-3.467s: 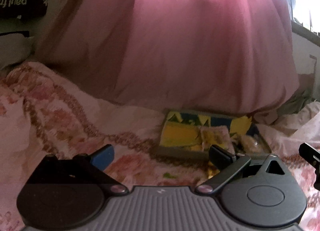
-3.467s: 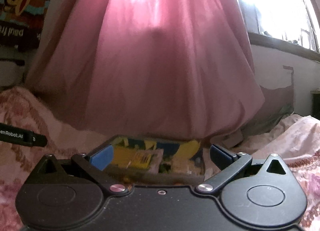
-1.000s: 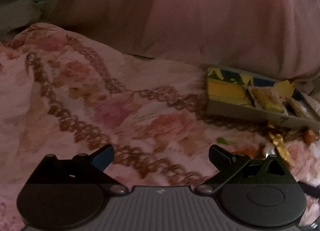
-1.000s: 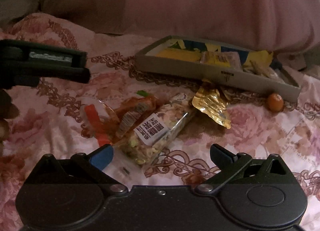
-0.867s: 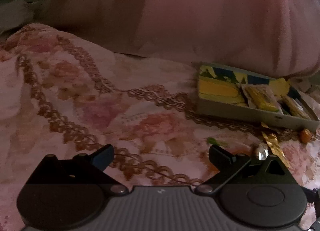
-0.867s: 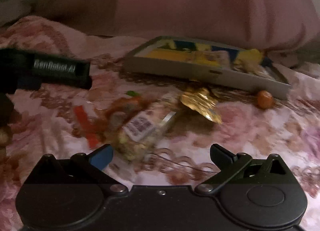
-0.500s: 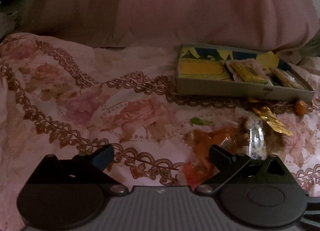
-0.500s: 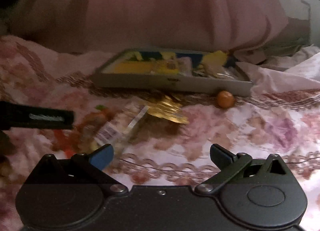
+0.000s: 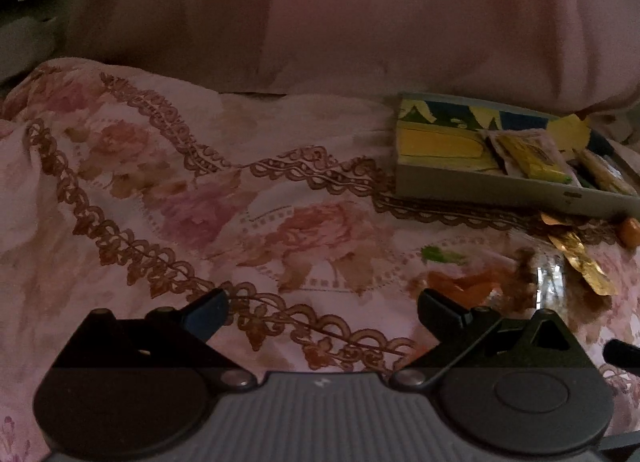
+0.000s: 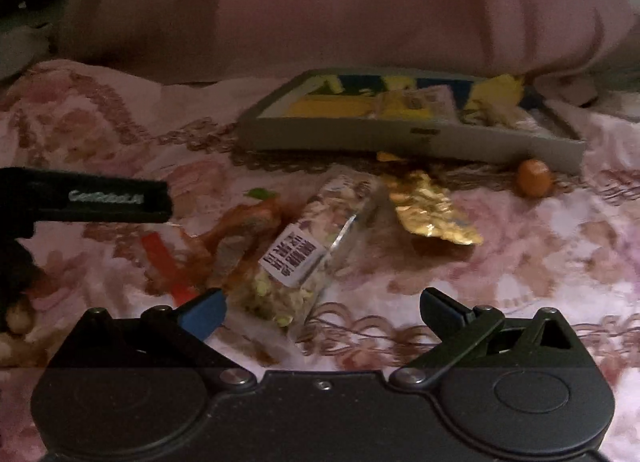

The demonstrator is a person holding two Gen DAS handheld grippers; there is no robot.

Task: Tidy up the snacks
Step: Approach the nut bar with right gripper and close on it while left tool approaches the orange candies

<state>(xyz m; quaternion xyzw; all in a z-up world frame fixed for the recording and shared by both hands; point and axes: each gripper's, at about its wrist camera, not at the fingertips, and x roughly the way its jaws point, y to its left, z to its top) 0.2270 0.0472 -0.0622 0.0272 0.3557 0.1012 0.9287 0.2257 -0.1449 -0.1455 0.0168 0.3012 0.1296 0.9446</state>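
Observation:
Loose snacks lie on a floral bedspread: a clear bag of nuts with a white label (image 10: pixel 304 258), an orange packet (image 10: pixel 244 230), a gold wrapper (image 10: pixel 432 210) and a small orange ball (image 10: pixel 534 177). Behind them is a shallow grey box (image 10: pixel 360 134) with yellow packets inside; it also shows in the left wrist view (image 9: pixel 480 186). My right gripper (image 10: pixel 324 310) is open and empty, just in front of the nut bag. My left gripper (image 9: pixel 324 308) is open and empty over bare bedspread, left of the snacks; the orange packet (image 9: pixel 468 282) lies by its right finger.
A pink curtain (image 10: pixel 360 2) hangs behind the box. The bedspread (image 9: pixel 160 202) is rumpled and rises at the left. The left gripper's body (image 10: pixel 80 198) juts in at the left of the right wrist view.
Both grippers have tilted down from the curtain to the bedspread and stayed open. In the last half second the right one swung back left toward the nut bag.

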